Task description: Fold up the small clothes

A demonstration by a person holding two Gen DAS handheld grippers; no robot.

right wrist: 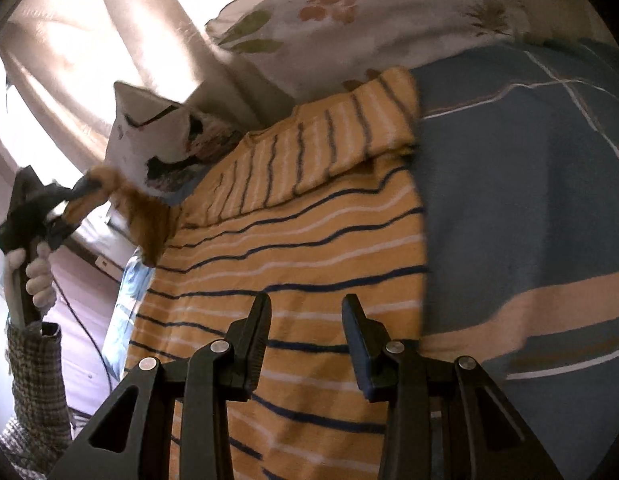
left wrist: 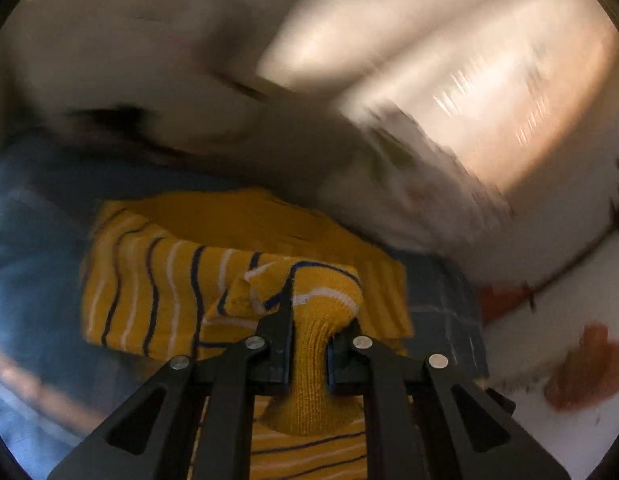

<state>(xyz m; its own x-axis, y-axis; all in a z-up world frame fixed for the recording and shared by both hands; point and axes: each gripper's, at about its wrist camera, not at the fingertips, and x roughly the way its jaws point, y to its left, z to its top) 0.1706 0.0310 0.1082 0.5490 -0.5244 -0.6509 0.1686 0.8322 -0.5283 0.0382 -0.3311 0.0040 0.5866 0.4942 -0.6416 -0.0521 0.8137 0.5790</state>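
Sweater [right wrist: 293, 280], yellow with navy and white stripes, is lying flat on the blue blanket [right wrist: 509, 208]. Its cuff is being pinched and lifted clear of the blanket by the left gripper [left wrist: 309, 344], jaws clamped on the ribbed knit. The right gripper [right wrist: 307, 320] is hovering over the sweater's body, jaws parted and holding nothing. Beyond the blanket's far edge, a floral pillow [right wrist: 349, 20] is leaning against the curtain [right wrist: 89, 40].
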